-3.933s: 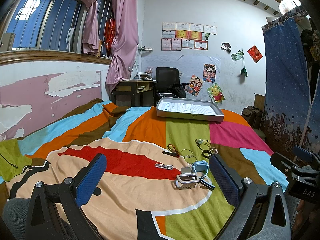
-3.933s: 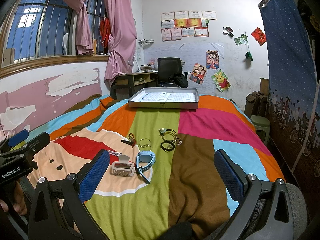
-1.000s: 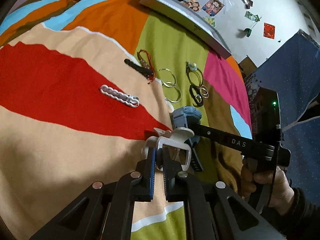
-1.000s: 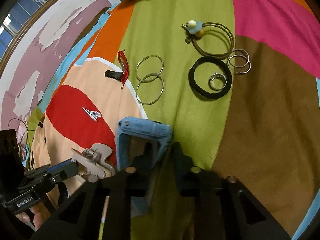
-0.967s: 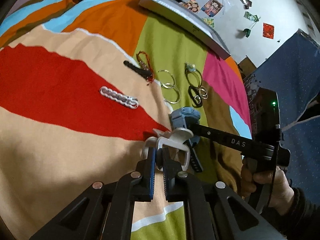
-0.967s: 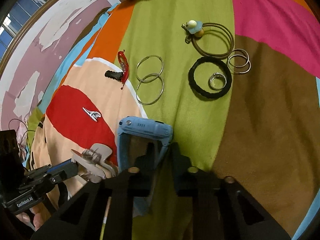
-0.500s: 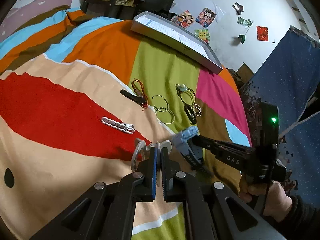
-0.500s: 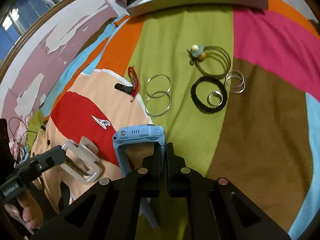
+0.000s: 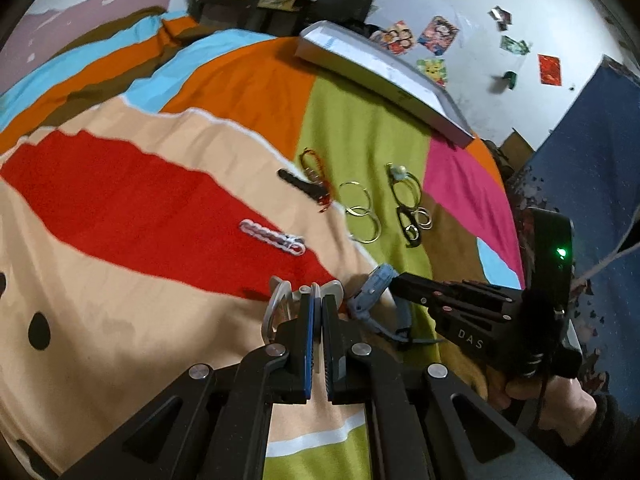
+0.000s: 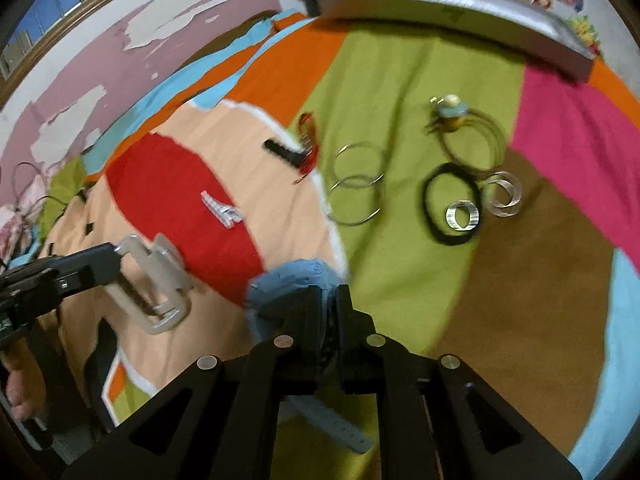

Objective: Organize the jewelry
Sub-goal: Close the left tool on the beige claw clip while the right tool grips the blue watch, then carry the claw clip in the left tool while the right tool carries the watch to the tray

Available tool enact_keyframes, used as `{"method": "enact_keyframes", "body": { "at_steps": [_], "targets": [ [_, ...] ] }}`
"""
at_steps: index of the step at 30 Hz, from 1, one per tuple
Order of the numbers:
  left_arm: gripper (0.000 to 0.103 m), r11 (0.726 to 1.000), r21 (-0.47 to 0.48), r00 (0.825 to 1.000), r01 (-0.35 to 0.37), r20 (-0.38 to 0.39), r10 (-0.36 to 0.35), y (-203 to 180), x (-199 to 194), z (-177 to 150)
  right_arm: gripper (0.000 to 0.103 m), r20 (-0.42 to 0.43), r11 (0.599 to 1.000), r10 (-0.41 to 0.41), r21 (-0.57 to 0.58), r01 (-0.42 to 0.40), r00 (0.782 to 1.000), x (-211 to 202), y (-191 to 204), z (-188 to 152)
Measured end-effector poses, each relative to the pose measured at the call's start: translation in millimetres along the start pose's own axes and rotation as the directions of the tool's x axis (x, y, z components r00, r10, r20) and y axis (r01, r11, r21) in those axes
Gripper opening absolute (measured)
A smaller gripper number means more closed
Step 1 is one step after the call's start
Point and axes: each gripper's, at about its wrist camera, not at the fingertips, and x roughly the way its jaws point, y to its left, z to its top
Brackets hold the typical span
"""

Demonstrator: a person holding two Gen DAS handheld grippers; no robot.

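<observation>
My left gripper (image 9: 317,312) jaws are gripping the white watch (image 10: 154,286); right gripper (image 10: 330,312) jaws are clamping the blue watch (image 10: 290,280) above the bed (image 10: 540,280).

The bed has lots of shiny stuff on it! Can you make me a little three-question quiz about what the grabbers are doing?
1. True or false: the left hand-held gripper is shut on the white hair claw clip.
2. Which item does the right hand-held gripper hold? A) the black hair tie B) the blue watch C) the silver hair clip
3. Fill in: the grey tray rests at the far end of the ____.

Key: 1 true; 2 B; 3 bed.
</observation>
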Motion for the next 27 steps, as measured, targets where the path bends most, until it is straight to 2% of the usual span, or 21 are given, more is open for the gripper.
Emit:
{"method": "enact_keyframes", "body": {
  "at_steps": [3, 11, 13, 16, 19, 23, 27],
  "targets": [
    [0.004, 1.0, -0.01, 1.0, 0.004, -0.002, -0.004, 2.5, 1.2, -1.8, 0.008, 0.006, 0.998, -0.025, -0.05, 0.025, 1.0, 1.8, 7.6, 0.7],
    [0.004, 1.0, 0.008, 1.0, 0.027, -0.003, -0.027, -1.5, 2.2, 1.1, 0.006, -0.086, 0.998, -0.049, -0.028, 0.047, 0.995, 13.9, 2.2, -7.6],
    [0.004, 0.999, 0.005, 0.999, 0.045, -0.004, -0.044, -3.3, 0.4, 7.7, 0.005, -0.072, 0.999, -0.044, -0.022, 0.042, 0.996, 11.5, 3.9, -7.3],
    [0.004, 0.998, 0.016, 0.998, 0.056, 0.012, -0.056, -7.4, -4.9, 21.5, 0.005, -0.002, 1.0, -0.03, 0.008, 0.03, 1.0, -6.4, 1.0, -2.3],
    [0.004, 0.998, 0.035, 0.997, 0.059, 0.047, -0.061, -16.8, -6.4, 48.9, 0.005, 0.107, 0.998, -0.012, 0.067, 0.005, 0.994, -38.6, -9.9, 8.3],
    [0.004, 0.995, 0.073, 0.99, 0.073, 0.114, -0.081, -38.0, -0.5, 100.4, 0.005, 0.259, 0.992, -0.035, 0.129, 0.001, 0.965, -85.6, -34.0, 34.7],
    [0.004, 0.988, 0.127, 0.971, 0.085, 0.214, -0.111, -65.3, 10.5, 159.1, 0.005, 0.332, 0.983, -0.088, 0.183, 0.027, 0.939, -107.4, -70.9, 84.8]
  ]
}}
